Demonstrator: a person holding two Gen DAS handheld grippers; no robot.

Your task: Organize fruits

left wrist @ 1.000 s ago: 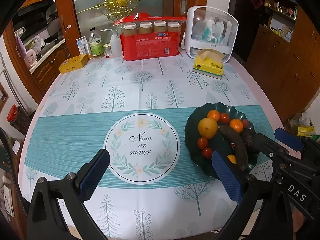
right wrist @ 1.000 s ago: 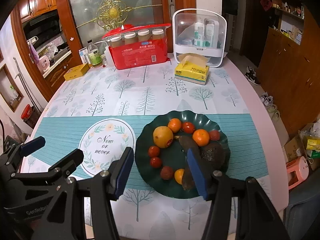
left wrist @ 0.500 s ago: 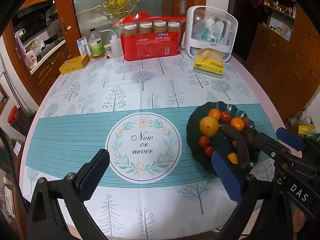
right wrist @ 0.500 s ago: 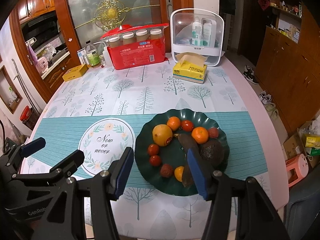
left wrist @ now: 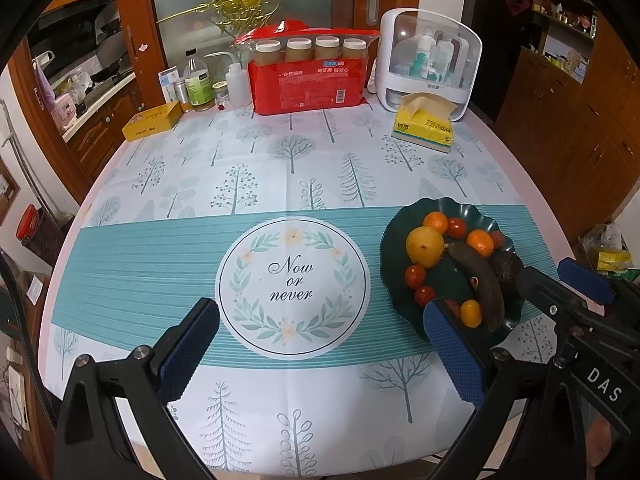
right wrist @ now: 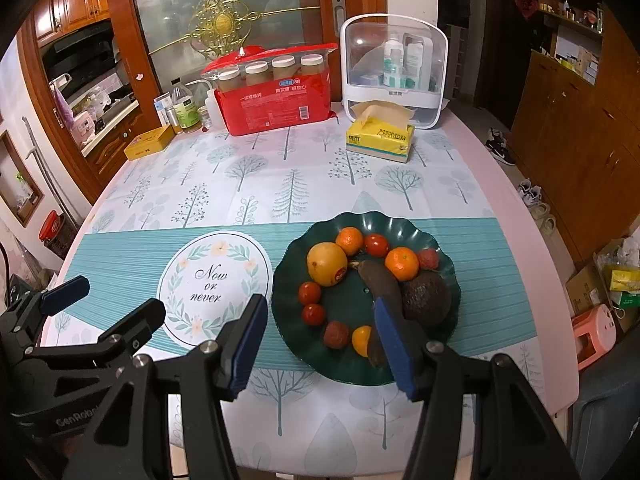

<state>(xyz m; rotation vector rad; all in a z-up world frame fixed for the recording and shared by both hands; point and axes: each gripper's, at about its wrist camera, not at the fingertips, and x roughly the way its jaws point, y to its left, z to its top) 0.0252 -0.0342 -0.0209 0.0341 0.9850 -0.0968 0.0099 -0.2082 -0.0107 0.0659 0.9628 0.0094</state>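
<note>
A dark green scalloped plate sits right of the table's middle and holds the fruit: a big yellow-orange fruit, two mandarins, small red tomatoes, lychees, a dark overripe banana and an avocado. My right gripper is open and empty, raised above the plate's near side. My left gripper is open and empty over the "Now or never" print. Each gripper shows in the other's view.
At the table's far side stand a red pack of cups, a white storage case, a yellow tissue box, bottles and a yellow tin. The pink table edge runs along the right.
Both grippers have drawn back and up a little from the table; the plate looks slightly farther. Both stay open and empty. The fruit has not moved.
</note>
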